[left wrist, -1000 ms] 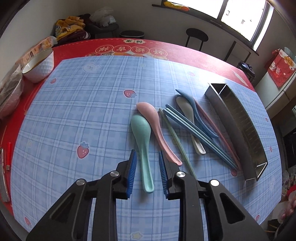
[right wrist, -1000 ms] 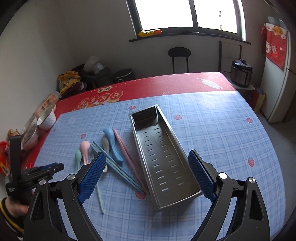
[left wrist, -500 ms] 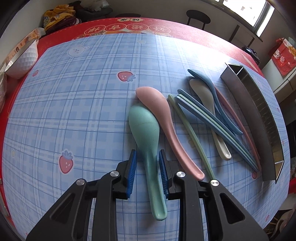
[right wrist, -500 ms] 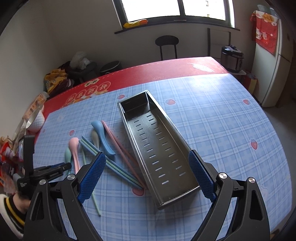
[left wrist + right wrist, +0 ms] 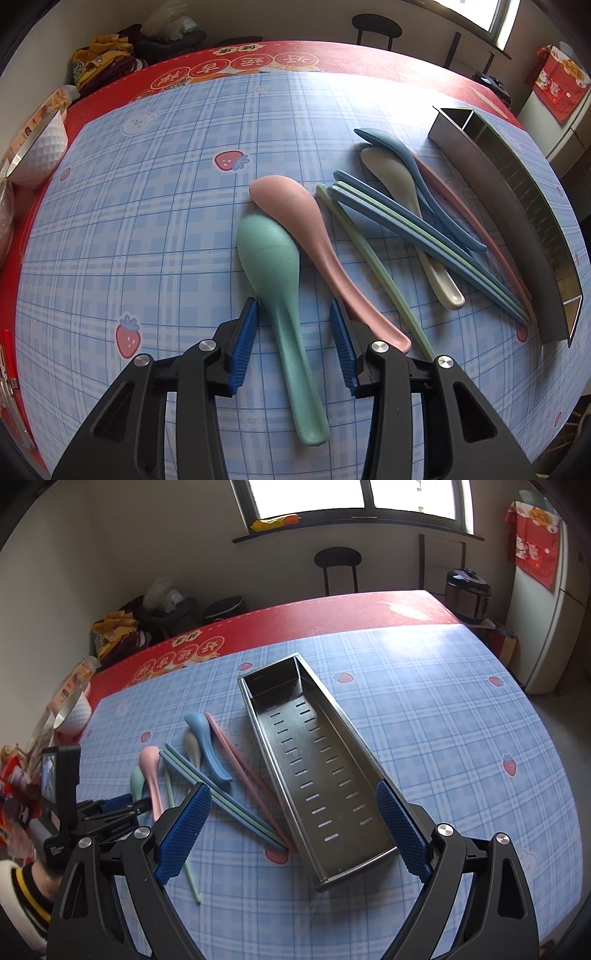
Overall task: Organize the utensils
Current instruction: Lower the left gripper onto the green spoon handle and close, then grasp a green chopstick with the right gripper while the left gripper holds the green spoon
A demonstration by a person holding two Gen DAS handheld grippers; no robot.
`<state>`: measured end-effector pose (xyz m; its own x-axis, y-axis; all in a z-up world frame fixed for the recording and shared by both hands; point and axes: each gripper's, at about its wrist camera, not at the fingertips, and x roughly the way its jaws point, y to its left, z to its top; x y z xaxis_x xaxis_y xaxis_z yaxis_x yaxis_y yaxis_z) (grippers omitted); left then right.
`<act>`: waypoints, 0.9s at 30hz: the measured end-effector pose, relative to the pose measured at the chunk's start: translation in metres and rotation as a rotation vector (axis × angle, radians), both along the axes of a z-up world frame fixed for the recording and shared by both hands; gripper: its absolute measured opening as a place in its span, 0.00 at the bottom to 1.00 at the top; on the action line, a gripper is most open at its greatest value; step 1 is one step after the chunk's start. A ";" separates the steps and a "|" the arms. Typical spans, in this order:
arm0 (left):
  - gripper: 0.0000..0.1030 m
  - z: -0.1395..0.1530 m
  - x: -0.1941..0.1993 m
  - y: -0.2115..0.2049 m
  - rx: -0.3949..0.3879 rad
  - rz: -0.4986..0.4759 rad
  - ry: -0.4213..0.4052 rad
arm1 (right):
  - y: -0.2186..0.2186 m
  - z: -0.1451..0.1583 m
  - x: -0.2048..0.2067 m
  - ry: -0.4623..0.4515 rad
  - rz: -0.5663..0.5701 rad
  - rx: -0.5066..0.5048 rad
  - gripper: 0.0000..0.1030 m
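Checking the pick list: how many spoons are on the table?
4, none hidden that I can see. Green spoon between the left gripper pads; pink spoon beside it; cream spoon and blue spoon nearer the metal tray.

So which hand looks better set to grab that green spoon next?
The left. The left gripper already straddles the green spoon handle, jaws opening, pads not yet touching it. The right gripper hangs wide open over the near end of the metal tray, away from the spoons.
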<state>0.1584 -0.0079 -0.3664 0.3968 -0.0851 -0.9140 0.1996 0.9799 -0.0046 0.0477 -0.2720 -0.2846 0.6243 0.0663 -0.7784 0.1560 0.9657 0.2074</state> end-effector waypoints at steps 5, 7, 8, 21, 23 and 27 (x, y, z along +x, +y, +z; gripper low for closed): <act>0.17 0.003 -0.003 0.003 0.004 0.031 -0.005 | 0.000 -0.002 -0.001 0.025 -0.008 -0.011 0.85; 0.17 0.003 -0.007 0.006 0.001 0.025 0.000 | 0.001 -0.002 0.000 0.031 -0.007 -0.008 0.85; 0.17 0.003 -0.008 0.007 0.001 0.023 0.002 | 0.002 -0.002 0.001 0.034 -0.002 -0.003 0.85; 0.17 0.003 -0.034 0.064 0.013 0.132 0.019 | 0.055 -0.018 0.023 0.054 0.205 0.023 0.85; 0.17 0.002 -0.038 0.070 0.008 0.133 0.015 | 0.068 -0.029 0.028 0.074 0.270 0.031 0.71; 0.17 0.002 -0.043 0.073 -0.010 0.124 0.009 | 0.096 -0.058 0.040 0.143 0.348 -0.003 0.54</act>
<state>0.1151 0.0651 -0.3648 0.3962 -0.0451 -0.9170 0.0763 0.9970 -0.0161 0.0876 -0.1764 -0.3426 0.4500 0.2533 -0.8564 -0.1547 0.9665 0.2046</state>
